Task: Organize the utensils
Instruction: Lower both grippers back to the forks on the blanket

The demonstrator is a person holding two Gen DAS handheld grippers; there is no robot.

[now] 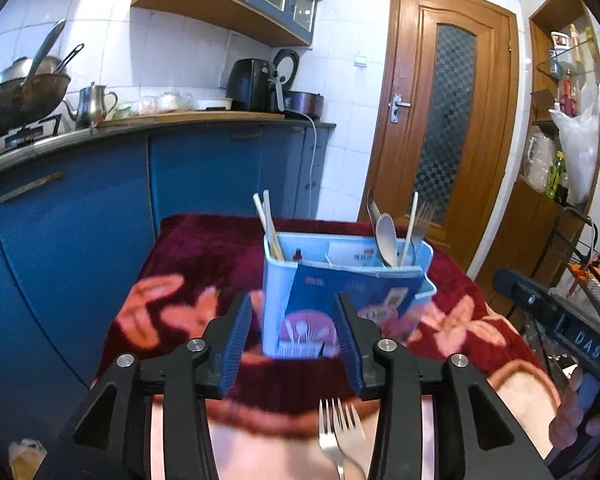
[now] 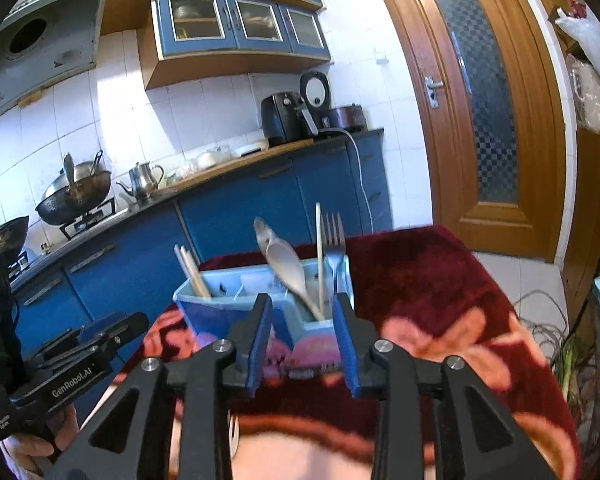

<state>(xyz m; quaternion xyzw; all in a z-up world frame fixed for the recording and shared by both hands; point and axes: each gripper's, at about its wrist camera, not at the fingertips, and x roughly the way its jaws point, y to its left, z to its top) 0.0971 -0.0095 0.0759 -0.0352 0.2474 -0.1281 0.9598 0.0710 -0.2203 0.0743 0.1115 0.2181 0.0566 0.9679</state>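
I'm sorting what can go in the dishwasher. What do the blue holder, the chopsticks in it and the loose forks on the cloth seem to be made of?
Blue holder: likely plastic, with smooth moulded walls; a printed label covers the front.
Chopsticks: pale and matte, probably wood or bamboo.
Loose forks: metal, likely stainless steel, silvery and shiny.

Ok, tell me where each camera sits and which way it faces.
Left wrist: on the left gripper, looking along its open fingers at the blue utensil holder on the red blanket; forks lie below; the right gripper shows at right.
Right wrist: on the right gripper, facing the same holder; the left gripper and hand show at left.
Shared: holder, blanket, blue cabinets, wooden door.
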